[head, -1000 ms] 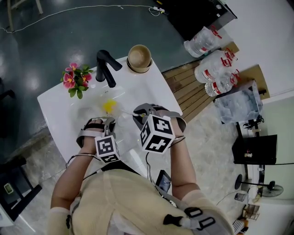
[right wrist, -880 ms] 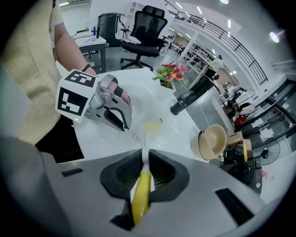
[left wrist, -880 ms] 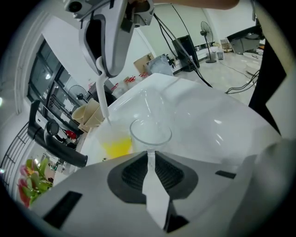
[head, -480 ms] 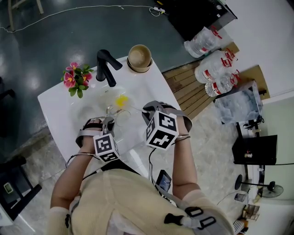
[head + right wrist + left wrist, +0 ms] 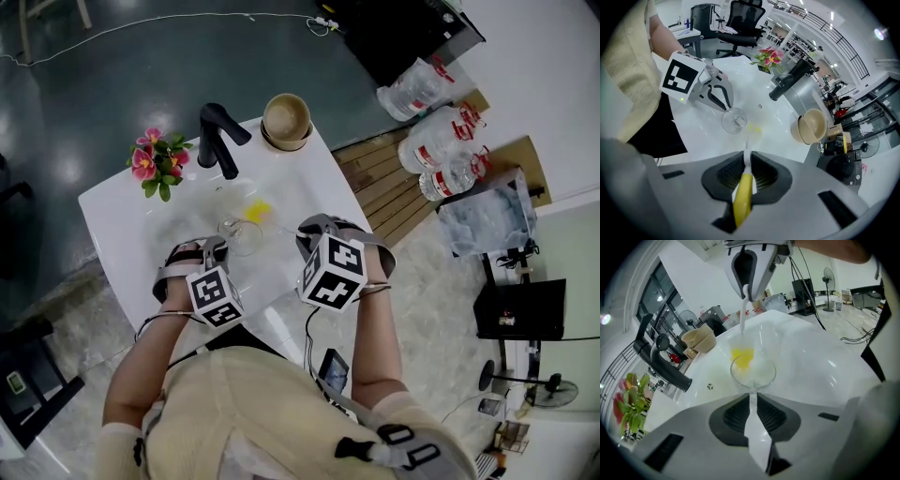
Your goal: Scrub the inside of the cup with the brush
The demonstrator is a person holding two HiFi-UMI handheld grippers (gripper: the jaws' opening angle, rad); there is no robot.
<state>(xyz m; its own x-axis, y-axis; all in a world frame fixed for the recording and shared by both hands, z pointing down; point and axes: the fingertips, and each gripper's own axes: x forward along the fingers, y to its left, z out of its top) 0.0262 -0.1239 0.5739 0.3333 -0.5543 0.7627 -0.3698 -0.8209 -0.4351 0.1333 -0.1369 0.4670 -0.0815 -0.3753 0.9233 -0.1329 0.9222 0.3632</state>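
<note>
- Left gripper (image 5: 217, 251): jaws clamped on the stem of the clear cup (image 5: 242, 234), held over the white basin (image 5: 122, 220).
- Brush (image 5: 258, 211): yellow head sits just beside the cup's rim, outside the bowl.
- Right gripper (image 5: 302, 231): jaws closed on the brush handle.
- Assessment: scrubbing not engaged. The next move calls for steering the head into the cup's mouth.

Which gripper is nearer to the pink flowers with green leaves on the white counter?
Left. The left gripper, shut on the clear stemmed glass, sits below the pink flowers in the head view; the right gripper, shut on the yellow-handled brush, is farther right, beyond the glass.
</note>
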